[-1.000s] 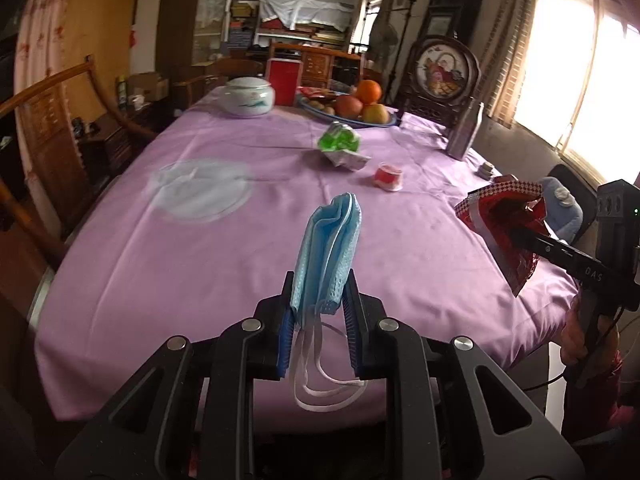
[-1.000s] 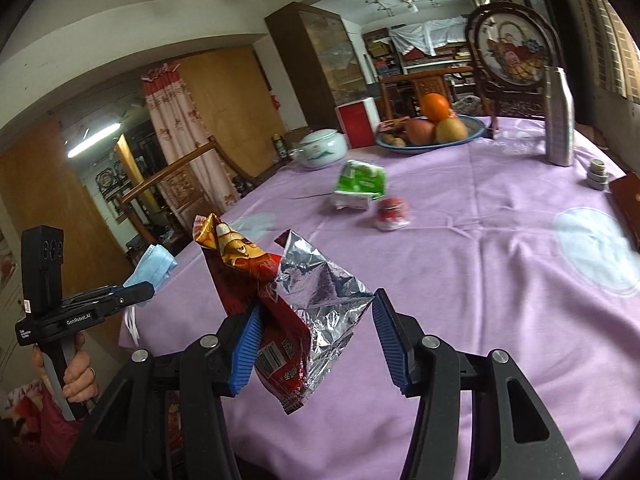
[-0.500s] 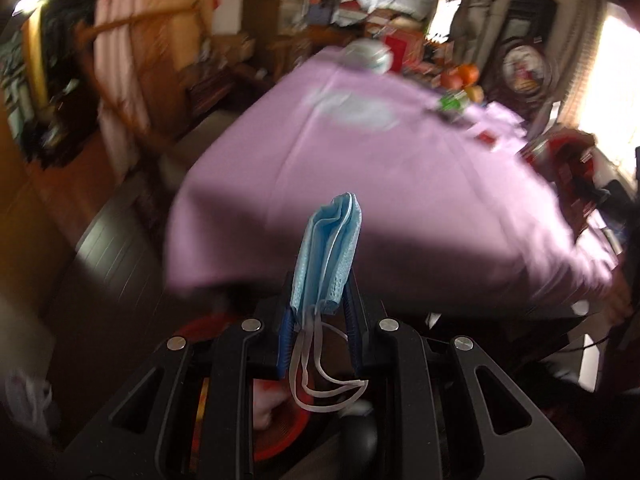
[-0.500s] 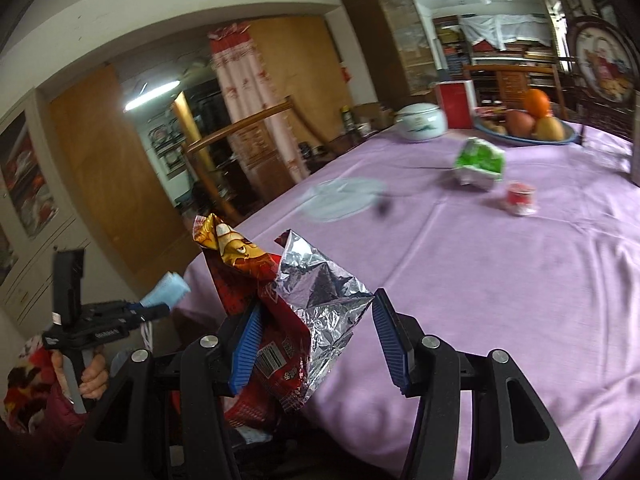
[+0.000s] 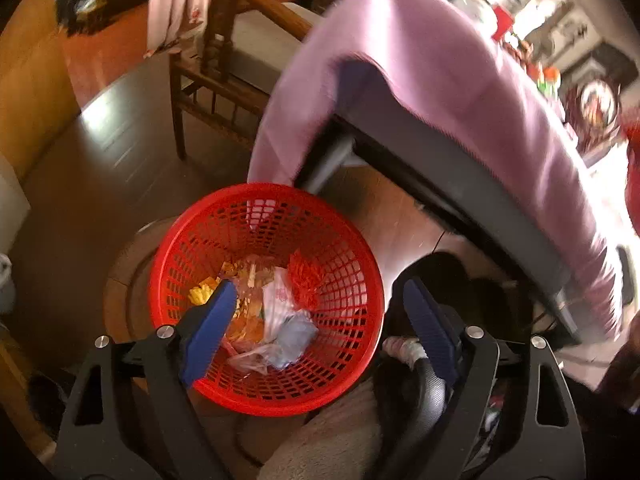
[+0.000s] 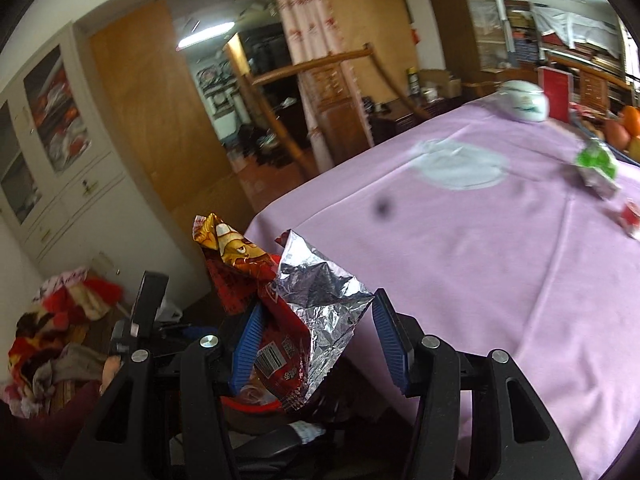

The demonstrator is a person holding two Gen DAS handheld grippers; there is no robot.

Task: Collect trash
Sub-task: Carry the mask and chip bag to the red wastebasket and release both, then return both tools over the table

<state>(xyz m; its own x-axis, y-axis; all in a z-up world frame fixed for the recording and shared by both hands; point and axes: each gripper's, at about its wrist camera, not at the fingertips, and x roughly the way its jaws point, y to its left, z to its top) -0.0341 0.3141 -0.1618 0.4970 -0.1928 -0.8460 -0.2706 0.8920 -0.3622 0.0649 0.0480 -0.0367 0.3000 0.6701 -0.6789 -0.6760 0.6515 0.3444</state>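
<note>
A red mesh basket stands on the floor beside the table and holds several scraps. The blue face mask lies inside it. My left gripper hangs right above the basket, its jaws opening with nothing between them. My right gripper is shut on a red snack bag whose torn silver foil lining shows, held over the table's near corner. Below the bag a bit of the basket's rim shows. A green wrapper and a small red-and-white cup lie on the pink cloth.
The pink-clothed table overhangs the basket, and its dark frame is close by. A wooden chair stands behind the basket. A white lidded bowl and fruit sit at the far end. Clothes are piled at left.
My left gripper swung off the table down over the basket, opened and let the mask drop in. The right gripper carried the snack bag toward the table's corner.
</note>
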